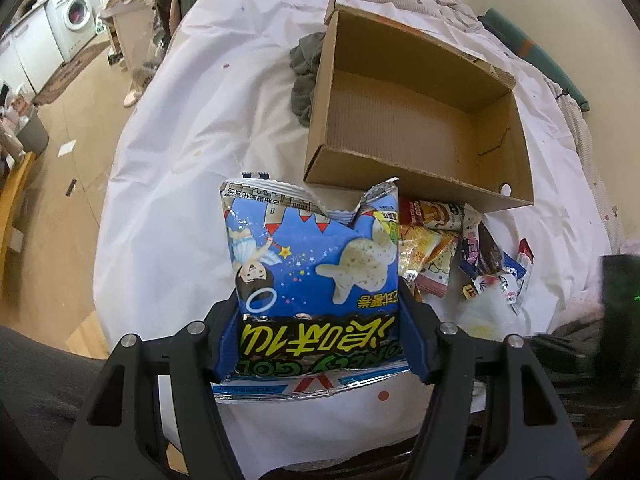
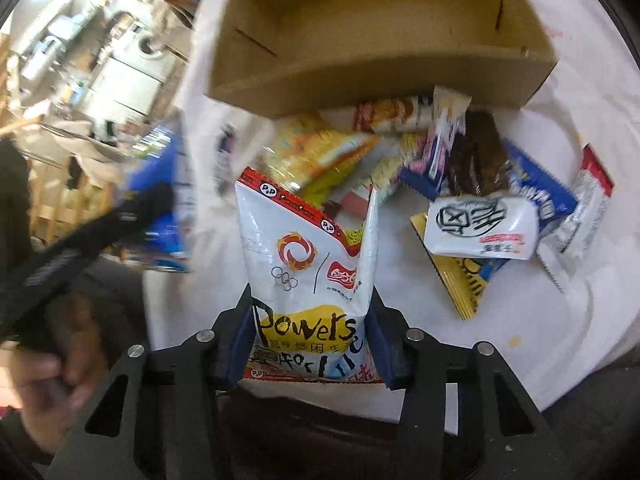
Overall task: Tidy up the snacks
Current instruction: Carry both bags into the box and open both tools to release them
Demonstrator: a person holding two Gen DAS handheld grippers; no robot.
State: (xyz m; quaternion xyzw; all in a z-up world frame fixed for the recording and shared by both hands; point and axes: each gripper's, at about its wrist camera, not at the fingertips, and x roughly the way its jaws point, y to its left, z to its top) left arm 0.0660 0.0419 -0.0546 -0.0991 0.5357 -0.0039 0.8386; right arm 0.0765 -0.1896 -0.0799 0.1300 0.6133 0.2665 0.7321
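My left gripper (image 1: 320,312) is shut on a blue snack bag (image 1: 312,256) with a cartoon girl on it, held above the white-covered table just in front of an empty cardboard box (image 1: 516,152). To the right of the bag lies a pile of small snack packets (image 1: 460,248). In the right wrist view my right gripper (image 2: 311,300) is shut on a white "Powers" snack bag (image 2: 304,248), its blue pads pinching the bag's lower part. The snack pile (image 2: 460,172) and the box (image 2: 320,84) lie beyond it. The left gripper (image 2: 100,224) shows blurred at the left.
A grey cloth (image 1: 308,76) lies against the box's left side. The white sheet (image 1: 200,120) covers the table, whose edge drops to the floor at the left. A washing machine (image 1: 76,12) stands far left. A person's hand (image 2: 52,360) grips the left tool.
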